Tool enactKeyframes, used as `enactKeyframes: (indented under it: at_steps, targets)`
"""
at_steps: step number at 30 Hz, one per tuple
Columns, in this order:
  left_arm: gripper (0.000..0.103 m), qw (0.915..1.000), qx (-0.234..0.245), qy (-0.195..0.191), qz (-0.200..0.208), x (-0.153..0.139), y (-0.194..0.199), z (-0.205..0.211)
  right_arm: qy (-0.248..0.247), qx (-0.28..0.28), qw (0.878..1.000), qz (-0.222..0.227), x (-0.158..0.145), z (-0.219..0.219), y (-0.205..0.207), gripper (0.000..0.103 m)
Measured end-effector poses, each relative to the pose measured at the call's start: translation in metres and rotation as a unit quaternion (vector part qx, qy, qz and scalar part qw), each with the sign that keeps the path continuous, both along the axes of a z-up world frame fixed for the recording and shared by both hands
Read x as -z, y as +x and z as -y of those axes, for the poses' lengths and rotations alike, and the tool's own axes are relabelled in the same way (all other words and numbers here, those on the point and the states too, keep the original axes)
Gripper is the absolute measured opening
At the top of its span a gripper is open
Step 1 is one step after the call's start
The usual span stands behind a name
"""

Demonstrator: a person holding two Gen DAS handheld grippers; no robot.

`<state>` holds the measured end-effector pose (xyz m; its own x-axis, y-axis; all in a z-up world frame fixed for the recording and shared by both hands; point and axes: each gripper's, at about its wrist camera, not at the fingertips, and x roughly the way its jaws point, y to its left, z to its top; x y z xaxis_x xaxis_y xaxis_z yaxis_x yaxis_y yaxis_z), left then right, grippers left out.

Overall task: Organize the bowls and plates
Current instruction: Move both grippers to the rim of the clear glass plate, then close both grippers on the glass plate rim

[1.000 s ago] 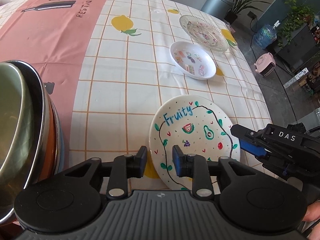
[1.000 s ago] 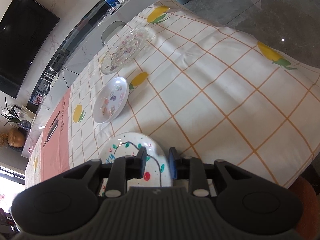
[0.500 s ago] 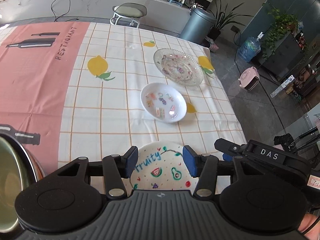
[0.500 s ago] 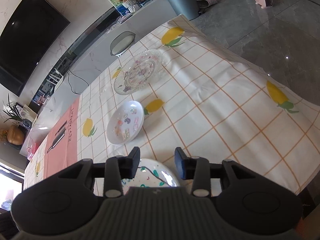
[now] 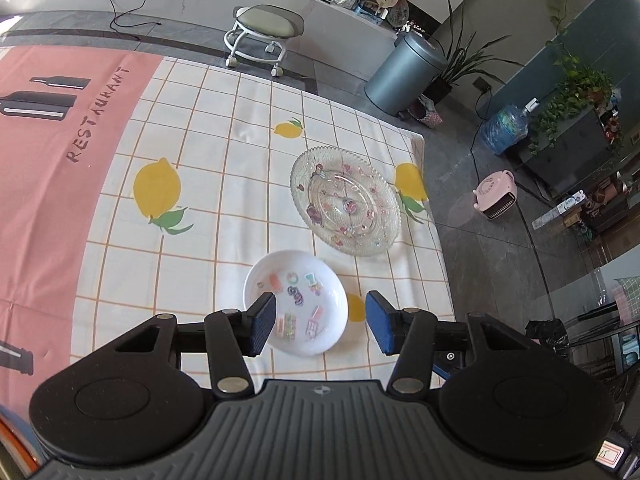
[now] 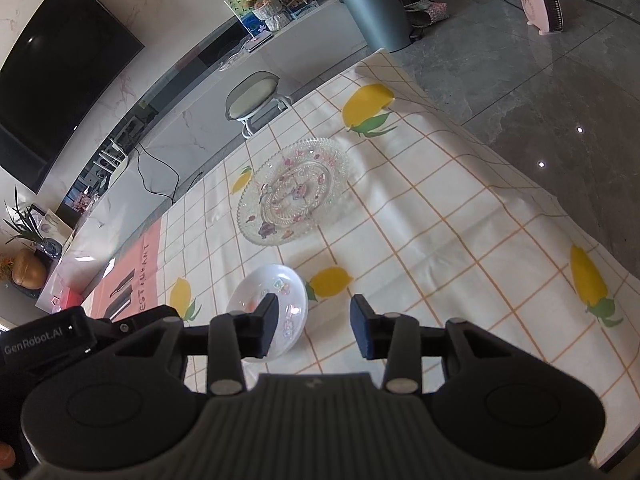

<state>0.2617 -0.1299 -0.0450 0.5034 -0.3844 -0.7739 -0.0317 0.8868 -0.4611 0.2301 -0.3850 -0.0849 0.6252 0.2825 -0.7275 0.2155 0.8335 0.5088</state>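
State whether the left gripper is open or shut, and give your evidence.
Open. In the left wrist view the left gripper has its two blue pads spread wide apart, with nothing between them; the white bowl lies on the tablecloth beyond.

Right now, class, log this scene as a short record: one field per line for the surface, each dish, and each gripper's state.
surface: table with checked lemon tablecloth, pink panel on one side
white bowl: upright on the cloth, sticker-like decorations inside, nearest the grippers
glass plate: clear, patterned, flat on the cloth beyond the bowl, apart from it
left gripper: open, empty, above the table, bowl seen between its fingers
right gripper: open, empty, above the table
beside the table: stool, grey bin
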Motion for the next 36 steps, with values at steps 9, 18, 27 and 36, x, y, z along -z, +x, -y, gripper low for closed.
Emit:
enactKeyframes:
  at_steps: [9, 18, 27, 36]
  targets:
    - [0.059, 0.9984, -0.04, -0.019, -0.034, 0.028, 0.062, -0.007, 0.028, 0.015, 0.999, -0.027, 0.022, 0.015, 0.057, 0.04]
    - [0.059, 0.9946, -0.06, -0.064, -0.056, 0.058, 0.111, -0.013, 0.048, 0.03, 0.998, -0.041, 0.047, 0.035, 0.103, 0.04]
    - [0.049, 0.9939, -0.051, -0.075, -0.063, 0.08, 0.138, -0.005, 0.071, 0.036, 0.996, -0.037, 0.066, 0.045, 0.133, 0.036]
    - [0.021, 0.9923, -0.057, -0.09, -0.063, 0.092, 0.142, -0.006, 0.109, 0.044, 0.993, -0.022, 0.078, 0.044, 0.141, 0.018]
